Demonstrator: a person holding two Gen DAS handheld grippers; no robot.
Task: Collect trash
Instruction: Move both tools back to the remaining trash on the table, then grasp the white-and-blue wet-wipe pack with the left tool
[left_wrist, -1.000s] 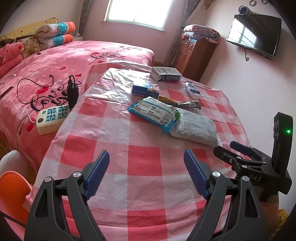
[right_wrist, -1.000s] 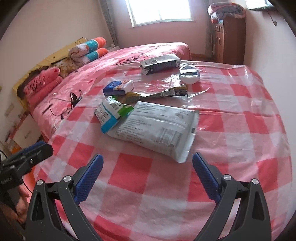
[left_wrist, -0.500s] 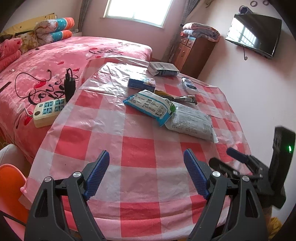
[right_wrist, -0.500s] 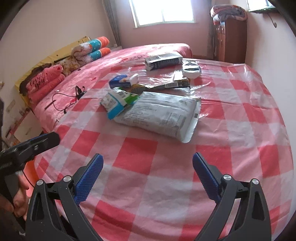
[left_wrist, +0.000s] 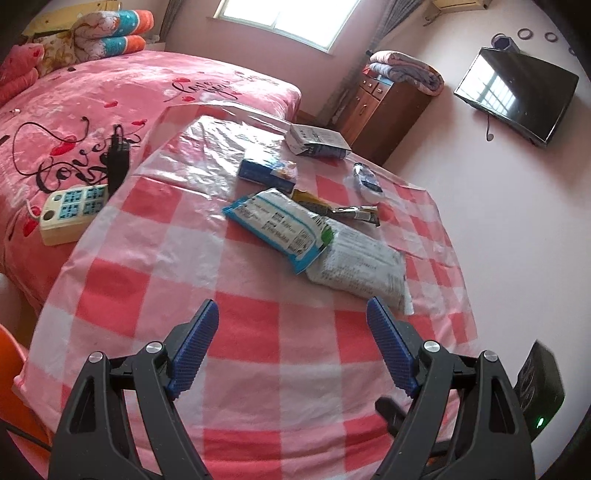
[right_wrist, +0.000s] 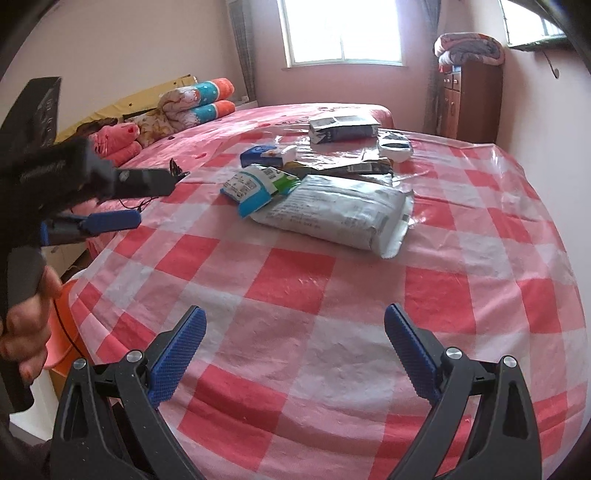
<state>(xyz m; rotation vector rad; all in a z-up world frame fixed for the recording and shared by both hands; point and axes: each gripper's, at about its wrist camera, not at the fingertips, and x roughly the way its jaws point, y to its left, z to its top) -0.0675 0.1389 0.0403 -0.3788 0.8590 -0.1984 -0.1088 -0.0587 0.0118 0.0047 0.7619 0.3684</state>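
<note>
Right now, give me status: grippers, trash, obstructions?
Left gripper open, right gripper open, both empty. Wrappers untouched mid-table. Nothing blocking.

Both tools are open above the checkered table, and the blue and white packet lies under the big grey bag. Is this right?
Not quite. The right wrist view shows the blue and white packet lying partly on top of the big grey bag, not under it. The rest holds: the left tool and right tool are open above the checkered table.

The pink bedspread (left_wrist: 122, 96) is showing black script reading "Love" beside the power strip (left_wrist: 70, 214); print on the table's packets is staying too small to read.
</note>
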